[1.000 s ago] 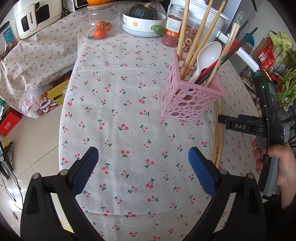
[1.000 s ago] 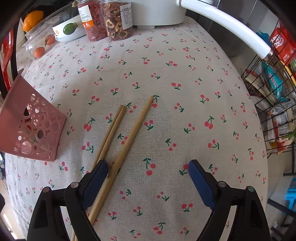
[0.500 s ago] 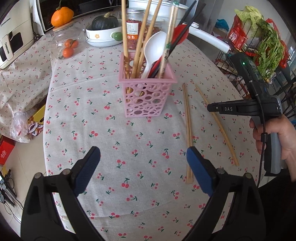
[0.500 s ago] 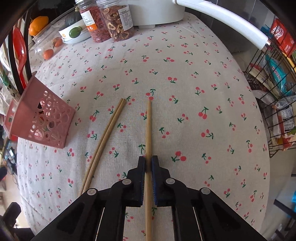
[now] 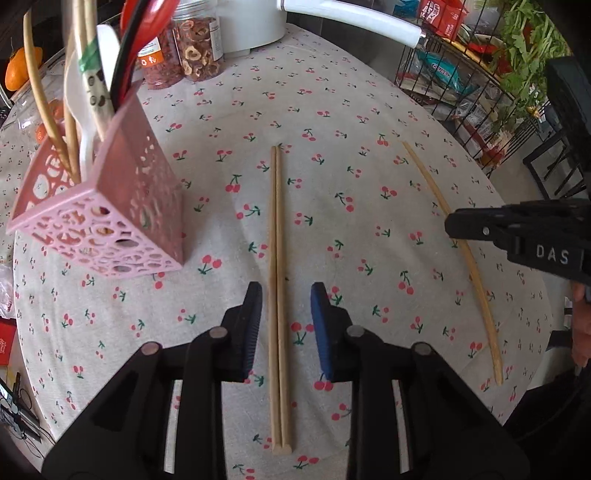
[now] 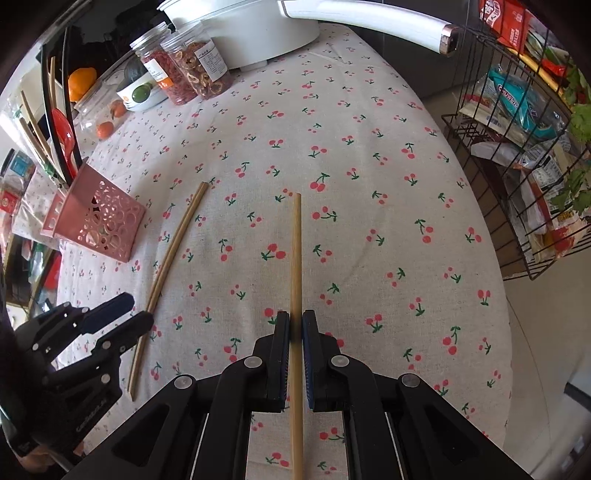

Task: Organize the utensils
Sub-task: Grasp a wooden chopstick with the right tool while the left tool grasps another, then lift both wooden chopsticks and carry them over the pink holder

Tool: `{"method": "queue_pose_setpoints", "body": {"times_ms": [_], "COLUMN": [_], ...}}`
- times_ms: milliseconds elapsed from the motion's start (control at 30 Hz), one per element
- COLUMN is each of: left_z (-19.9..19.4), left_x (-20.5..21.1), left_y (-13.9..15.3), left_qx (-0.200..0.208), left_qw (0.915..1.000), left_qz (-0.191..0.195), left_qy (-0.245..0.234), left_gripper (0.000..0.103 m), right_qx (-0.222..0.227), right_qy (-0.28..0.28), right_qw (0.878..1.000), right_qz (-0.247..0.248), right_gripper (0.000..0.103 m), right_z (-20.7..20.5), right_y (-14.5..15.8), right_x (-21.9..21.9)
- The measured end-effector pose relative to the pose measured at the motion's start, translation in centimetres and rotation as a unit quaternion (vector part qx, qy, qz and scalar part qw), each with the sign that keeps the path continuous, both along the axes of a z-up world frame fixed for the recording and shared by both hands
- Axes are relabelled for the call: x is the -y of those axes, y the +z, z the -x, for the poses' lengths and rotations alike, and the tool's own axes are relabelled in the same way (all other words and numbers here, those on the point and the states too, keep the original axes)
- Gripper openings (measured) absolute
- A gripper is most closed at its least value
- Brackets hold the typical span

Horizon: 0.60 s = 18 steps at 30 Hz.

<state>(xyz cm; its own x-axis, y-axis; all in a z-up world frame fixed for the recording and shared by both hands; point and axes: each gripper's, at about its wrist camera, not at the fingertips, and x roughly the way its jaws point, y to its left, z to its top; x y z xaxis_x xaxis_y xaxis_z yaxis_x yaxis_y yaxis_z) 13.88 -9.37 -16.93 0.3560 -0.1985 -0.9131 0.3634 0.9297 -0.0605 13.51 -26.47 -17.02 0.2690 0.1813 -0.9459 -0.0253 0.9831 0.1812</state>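
A pair of wooden chopsticks (image 5: 276, 236) lies side by side on the cherry-print tablecloth; it also shows in the right wrist view (image 6: 173, 243). My left gripper (image 5: 286, 295) straddles the pair, its jaws partly closed with a gap on each side. My right gripper (image 6: 294, 325) is shut on a single wooden chopstick (image 6: 295, 258), which also shows in the left wrist view (image 5: 436, 195). A pink perforated utensil holder (image 5: 107, 218) with chopsticks and spoons stands at the left, also seen in the right wrist view (image 6: 98, 221).
Two jars of dried food (image 6: 184, 70) and a white pot (image 6: 251, 29) stand at the table's far side. A wire rack of groceries (image 6: 524, 147) stands off the right edge. A bowl (image 6: 140, 94) and oranges sit far left.
My left gripper has moved right, down over the chopstick pair, and its jaws have narrowed around it. My right gripper closed on the single chopstick half a second ago and still holds it.
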Motion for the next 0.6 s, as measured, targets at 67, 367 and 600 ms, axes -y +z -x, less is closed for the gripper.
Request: {"method": "queue_pose_setpoints", "body": {"times_ms": [67, 367, 600], "left_z": [-0.9, -3.2, -2.4], "left_x": [1.2, 2.9, 2.4], "left_y": [-0.2, -1.0, -1.0], "left_qx": [0.008, 0.009, -0.03], "left_qw": [0.9998, 0.9973, 0.9968], "left_qz": [-0.015, -0.055, -0.04], "left_qy": [0.006, 0.047, 0.062], "left_gripper": [0.029, 0.029, 0.013], "right_qx": [-0.003, 0.002, 0.009], "right_qy": [0.001, 0.006, -0.012], "right_qw": [1.0, 0.999, 0.998], "right_qz": [-0.006, -0.037, -0.056], "right_gripper": [0.007, 0.007, 0.007], "right_z": [0.2, 0.4, 1.3], "right_y": [0.0, 1.0, 1.7], "right_x": [0.4, 0.6, 1.7]}}
